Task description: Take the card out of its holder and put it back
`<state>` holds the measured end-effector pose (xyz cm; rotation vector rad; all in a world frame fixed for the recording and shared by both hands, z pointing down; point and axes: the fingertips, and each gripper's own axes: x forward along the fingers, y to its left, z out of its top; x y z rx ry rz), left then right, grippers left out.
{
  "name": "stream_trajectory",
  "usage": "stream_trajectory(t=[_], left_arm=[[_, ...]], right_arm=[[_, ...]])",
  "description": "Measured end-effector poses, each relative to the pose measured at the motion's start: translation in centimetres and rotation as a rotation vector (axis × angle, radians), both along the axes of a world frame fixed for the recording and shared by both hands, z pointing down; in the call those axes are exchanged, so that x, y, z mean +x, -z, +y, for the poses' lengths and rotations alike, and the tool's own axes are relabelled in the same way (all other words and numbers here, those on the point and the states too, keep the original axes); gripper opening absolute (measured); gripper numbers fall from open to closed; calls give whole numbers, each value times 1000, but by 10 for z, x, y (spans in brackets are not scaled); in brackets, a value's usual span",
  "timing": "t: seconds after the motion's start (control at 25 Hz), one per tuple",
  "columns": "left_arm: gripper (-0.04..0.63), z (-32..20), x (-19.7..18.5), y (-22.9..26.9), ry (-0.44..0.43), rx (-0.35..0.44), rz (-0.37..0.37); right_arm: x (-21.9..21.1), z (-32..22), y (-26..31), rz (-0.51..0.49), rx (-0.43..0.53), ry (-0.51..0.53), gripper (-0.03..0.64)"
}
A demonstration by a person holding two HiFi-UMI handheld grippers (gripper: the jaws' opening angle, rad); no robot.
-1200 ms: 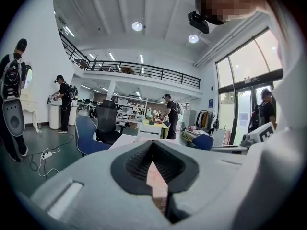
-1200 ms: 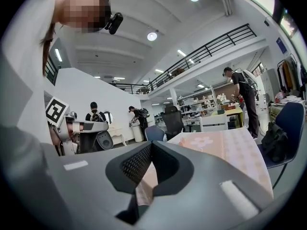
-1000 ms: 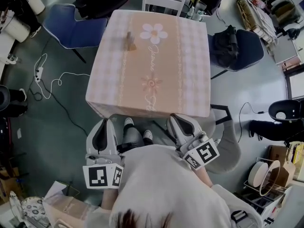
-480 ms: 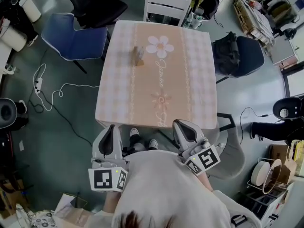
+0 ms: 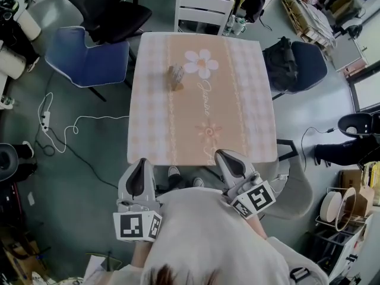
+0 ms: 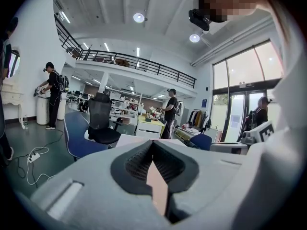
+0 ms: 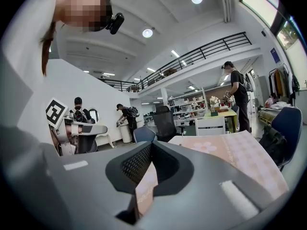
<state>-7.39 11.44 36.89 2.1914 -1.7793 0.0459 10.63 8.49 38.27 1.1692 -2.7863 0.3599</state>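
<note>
A small brown card holder [image 5: 175, 76] stands on the far left part of the pink flowered table [image 5: 202, 135]; I cannot make out the card in it. Both grippers hang below the table's near edge, close to the person's body and well away from the holder. The left gripper [image 5: 141, 162] has its jaws together with nothing between them, and so does the right gripper [image 5: 224, 155]. In the left gripper view the left gripper [image 6: 152, 143] points over the table [image 6: 125, 139]. In the right gripper view the right gripper [image 7: 151, 143] faces the tablecloth [image 7: 230, 152].
A white chair [image 5: 203, 8] stands at the table's far side. A blue chair [image 5: 86, 55] and a black one [image 5: 113, 8] are at the left, a dark blue chair with a bag [image 5: 297, 64] at the right. A cable with a power strip [image 5: 59, 120] lies on the floor.
The table and holder have slid lower and to the right in the head view as the camera moved. Both grippers stay shut near the body.
</note>
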Motion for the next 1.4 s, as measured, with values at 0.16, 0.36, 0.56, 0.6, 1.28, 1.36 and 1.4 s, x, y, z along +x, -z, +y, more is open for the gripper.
stream_trajectory(t=[0.16,0.36,0.56,0.6,1.28,1.36,1.4], left_arm=[[0,-1,-10,-3,-30,-3,2],[0,-1,-18,-6,-35,5,9],[0,5,-27,-9,-5,11,6],[0,6,-29,-9,3,10,1],[0,-56,-6,8,23,19,-34],[0,-61,-5,9,36,18,-31],[0,-63,-5,9,43,17,-28]], right_arm=[[-17,1,-3,14,-4,-6,-2],[-28,1,-1,18,0,-4,-2],[-37,1,-3,27,13,23,-2],[-40,0,-3,28,14,32,-2],[-31,-59,2,16,17,112,-2],[-31,-65,2,17,15,124,-2],[-31,-68,2,16,14,130,-2]])
